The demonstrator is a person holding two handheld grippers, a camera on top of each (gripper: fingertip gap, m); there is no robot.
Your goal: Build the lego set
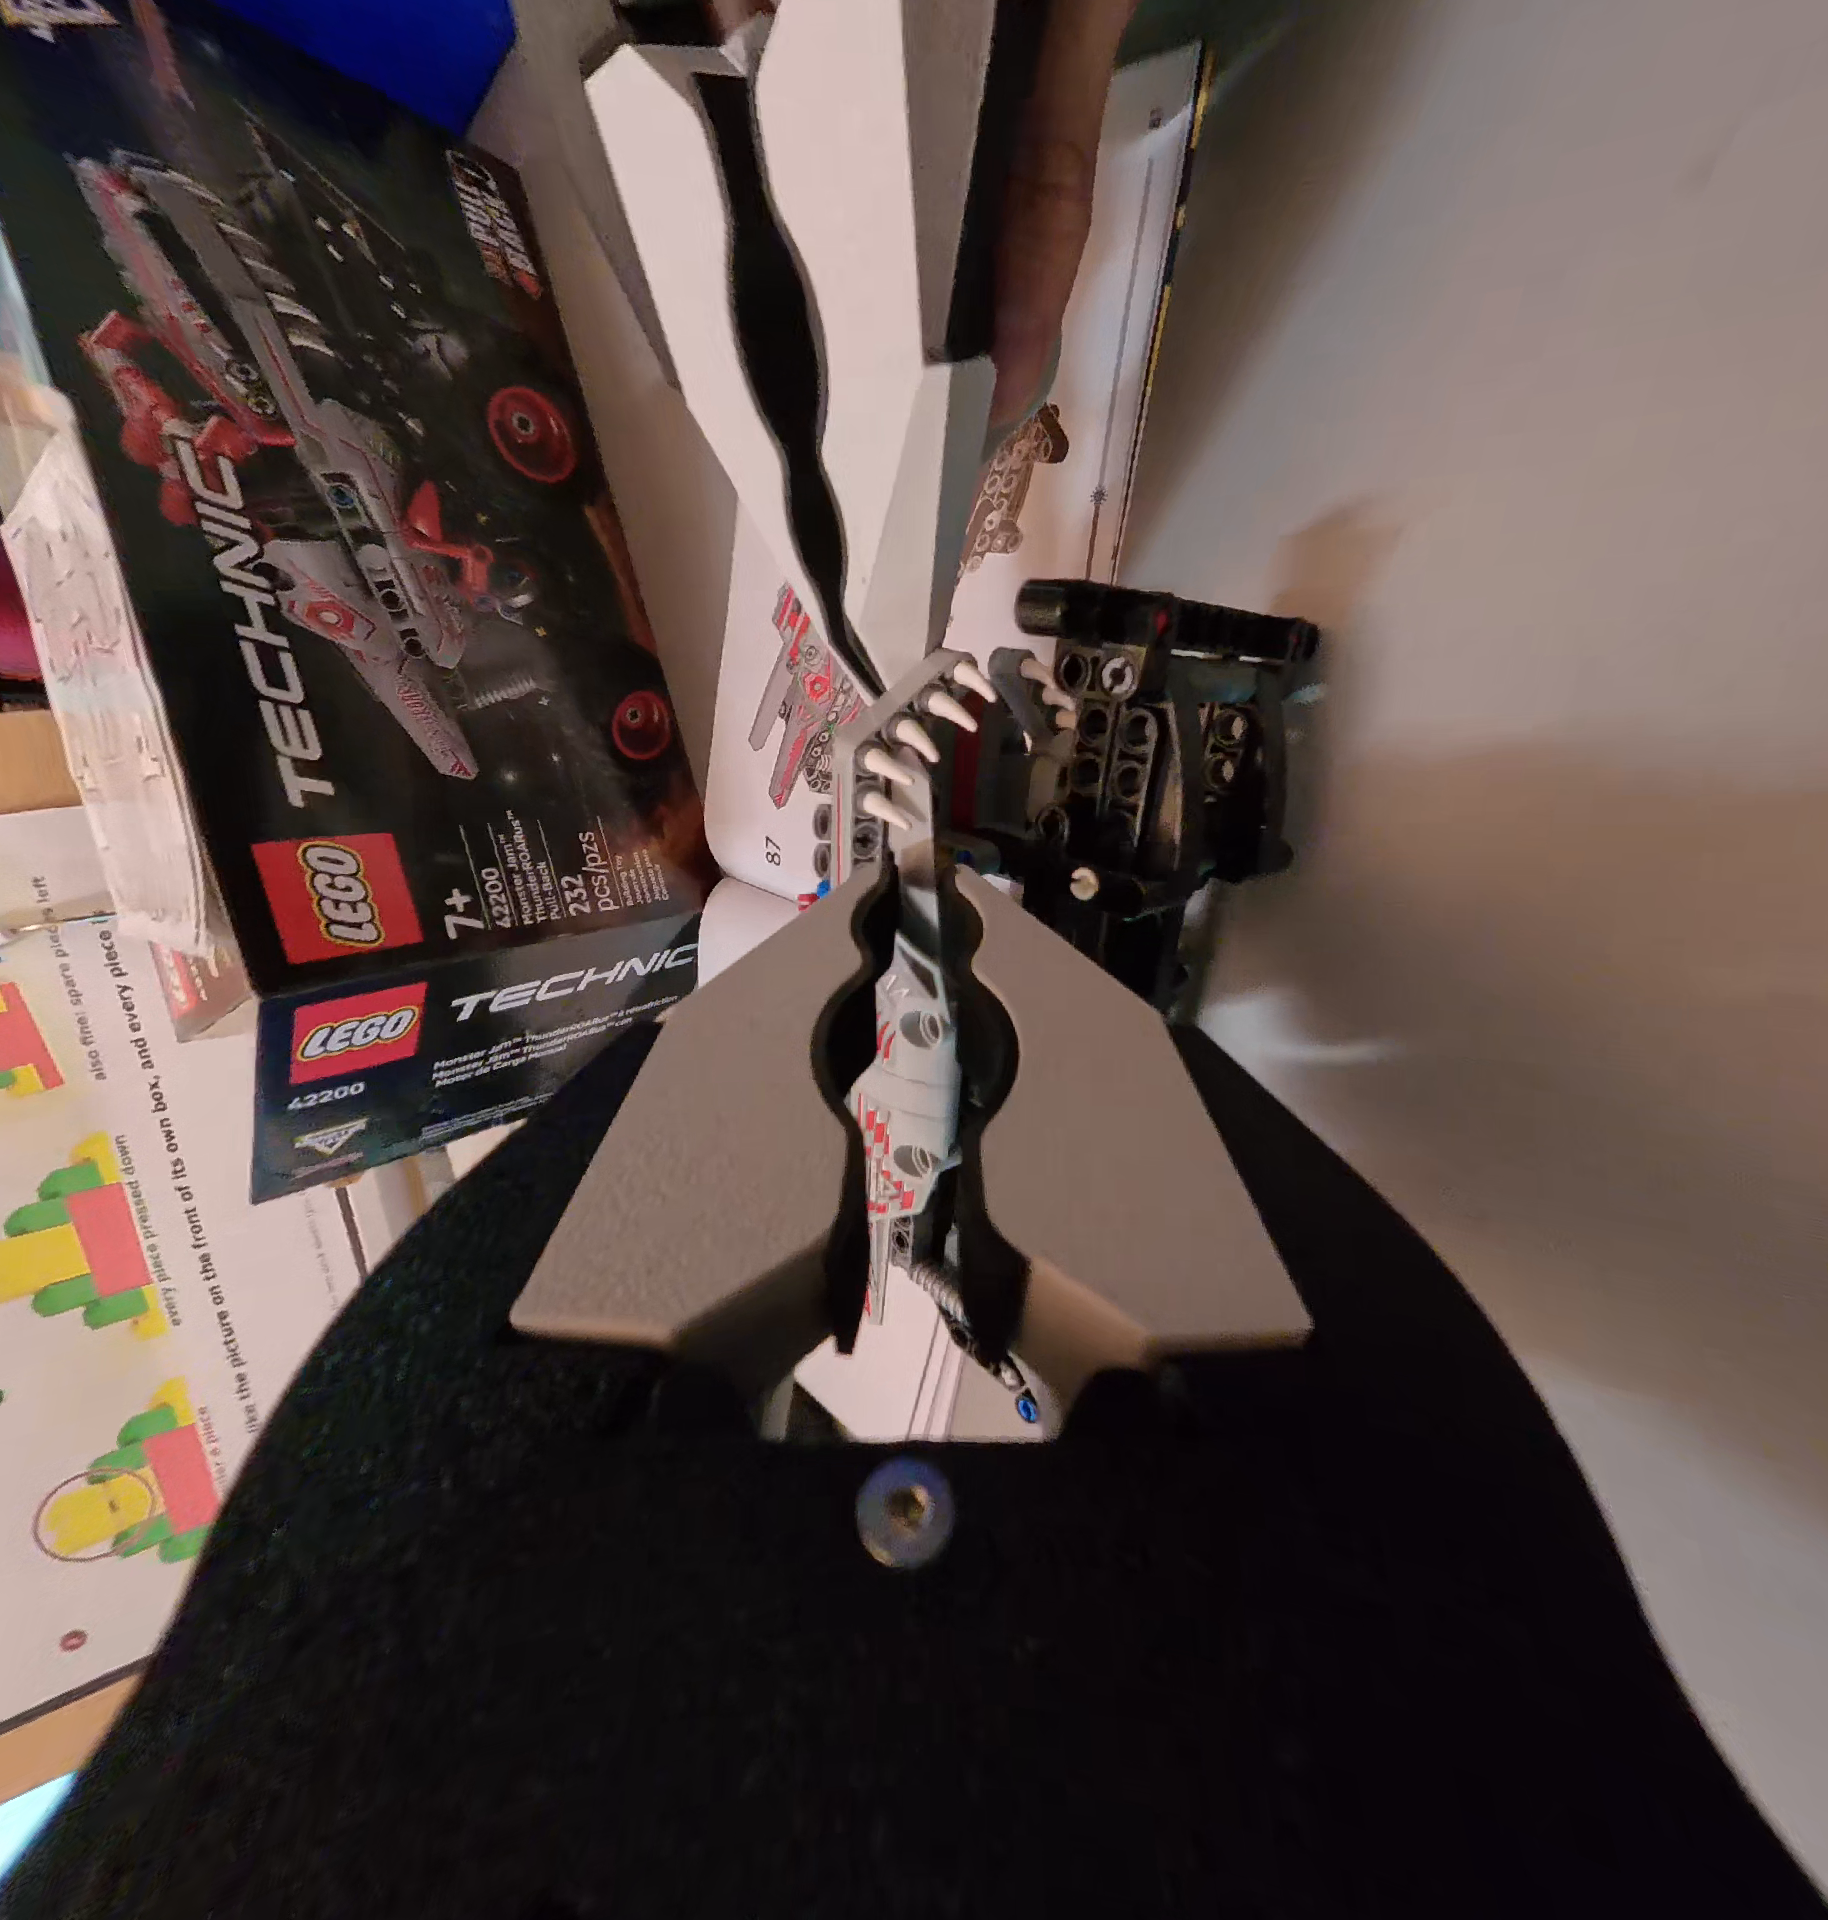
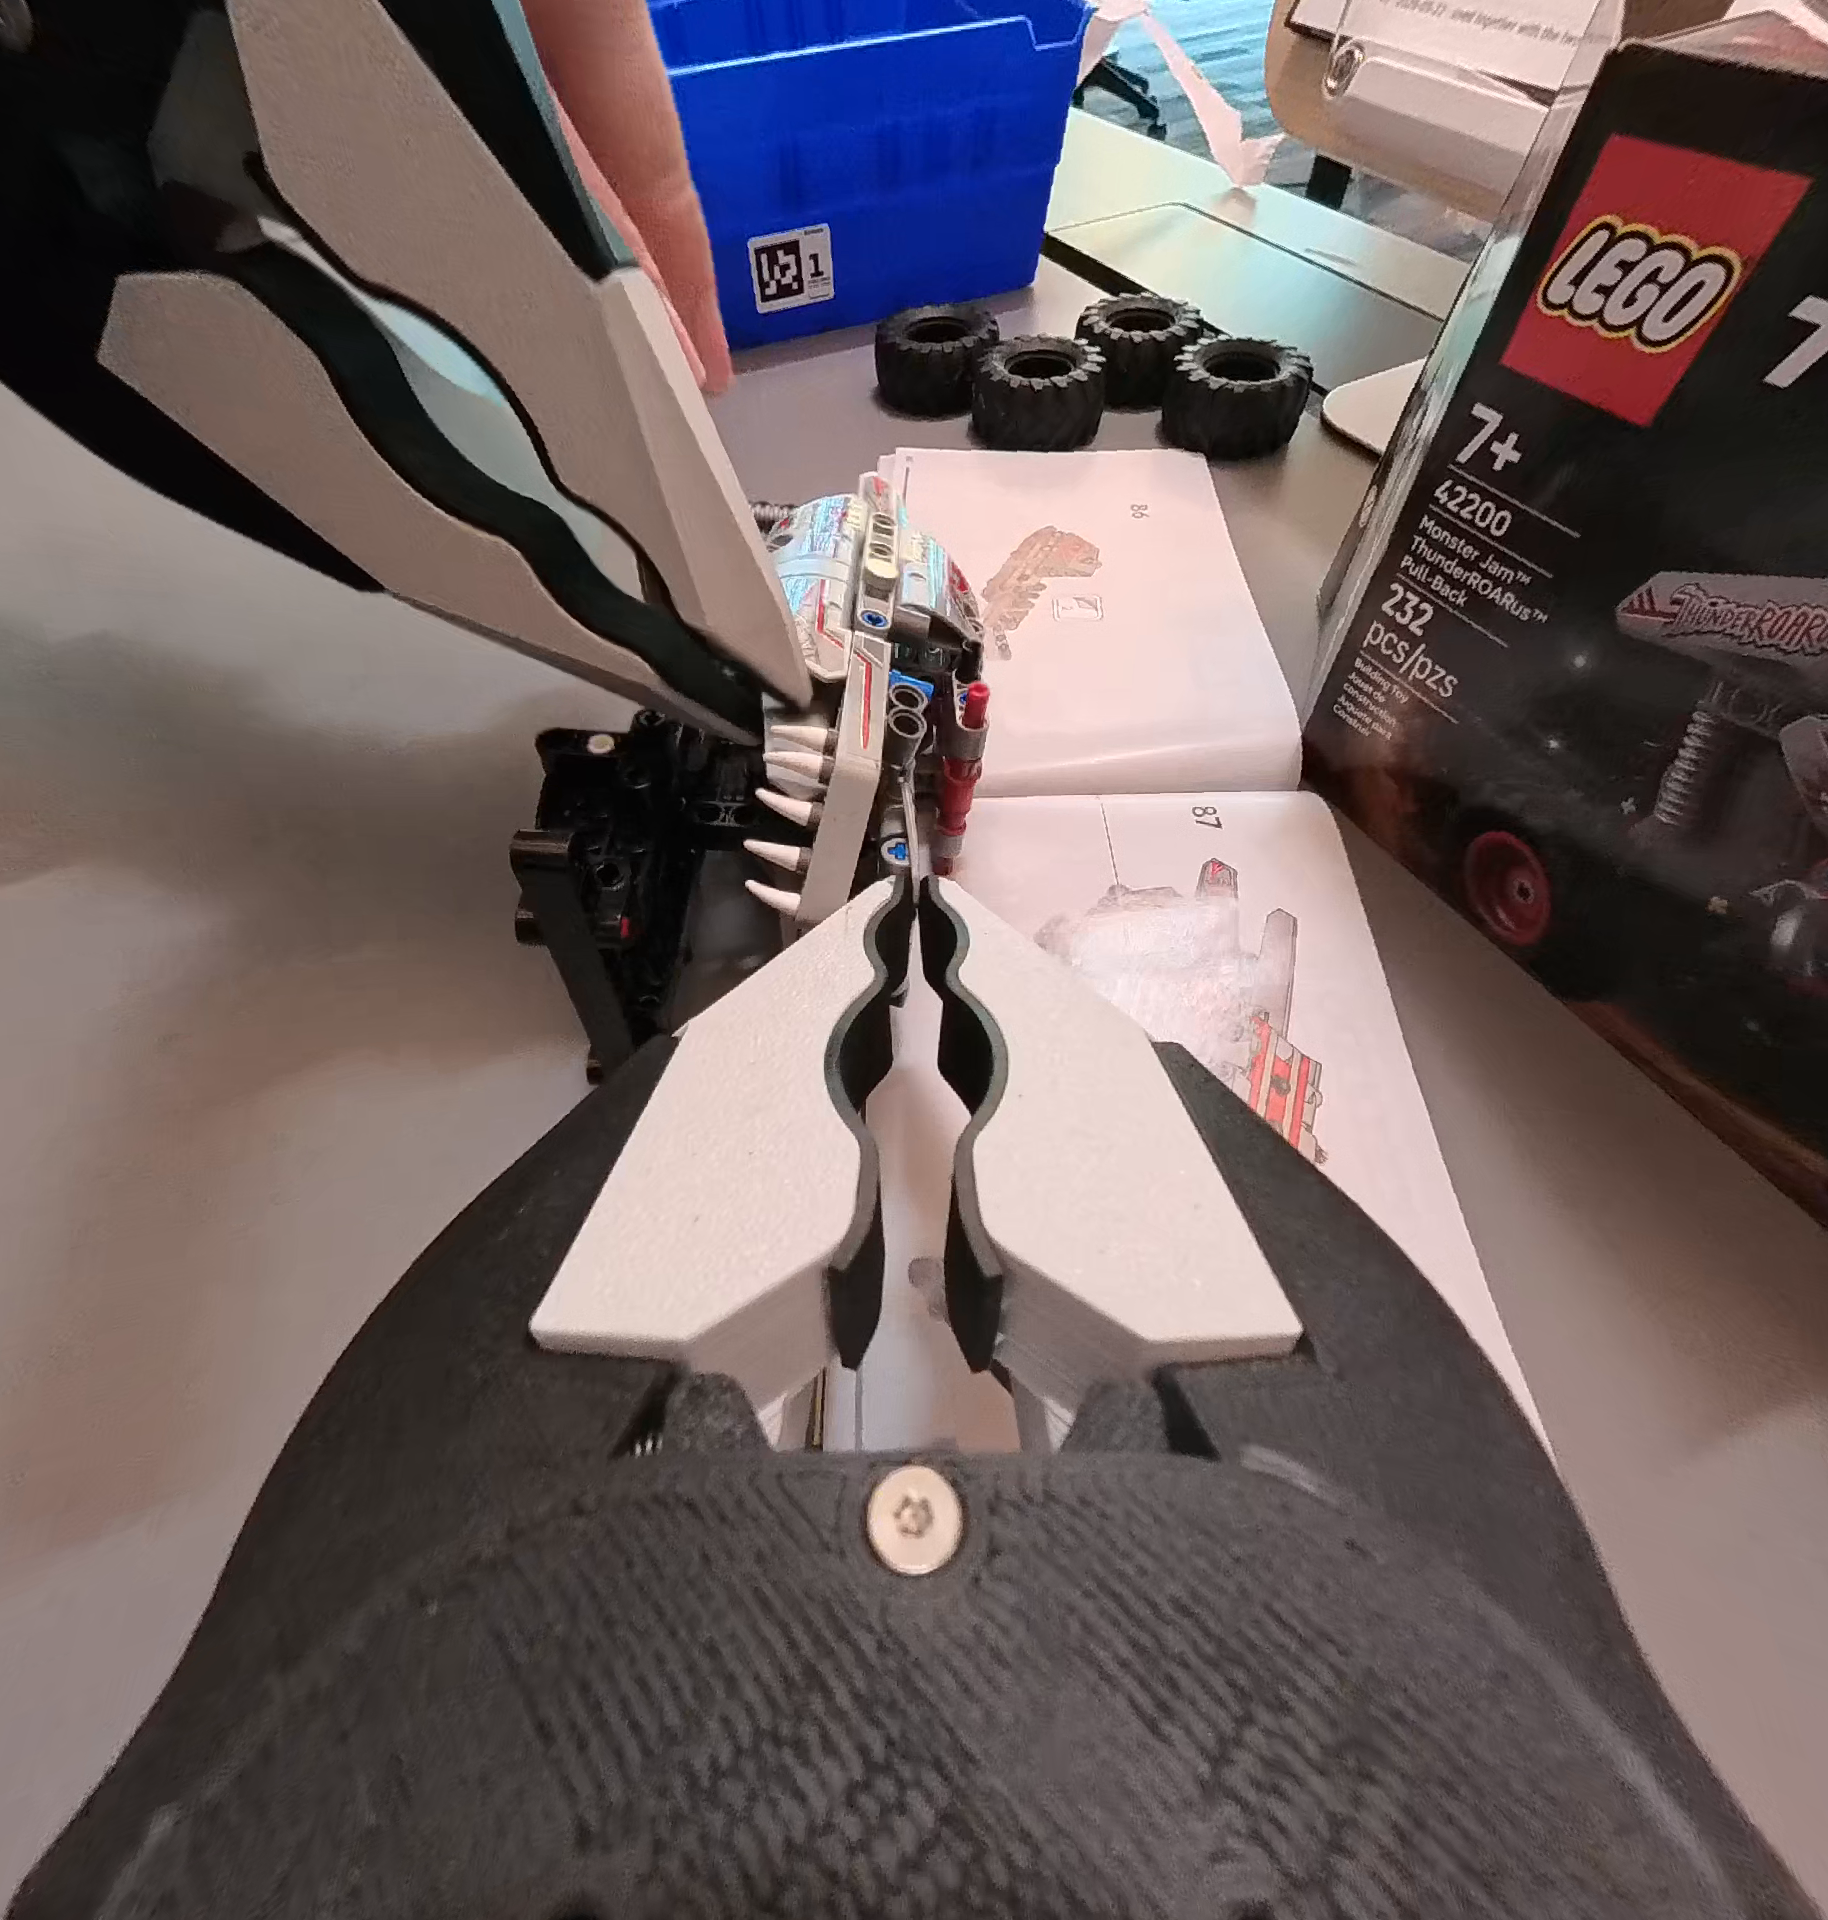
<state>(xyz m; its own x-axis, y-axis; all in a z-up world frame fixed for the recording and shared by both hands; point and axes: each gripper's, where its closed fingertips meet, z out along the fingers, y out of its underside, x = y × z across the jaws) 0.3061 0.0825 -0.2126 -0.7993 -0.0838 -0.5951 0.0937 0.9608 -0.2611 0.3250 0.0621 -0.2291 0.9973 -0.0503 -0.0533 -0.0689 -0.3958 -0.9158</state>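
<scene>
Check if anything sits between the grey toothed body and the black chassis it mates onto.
Nothing visible. The left gripper is shut on the toothed body, whose teeth already face the black chassis at close range. The right gripper sits at the toothed beam's end, beside the gap, not in it.

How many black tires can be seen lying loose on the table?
4. The black tires sit in one cluster behind the open instruction booklet, before the blue bin: far left, front middle, back middle, right. More may be hidden outside the view.
</scene>
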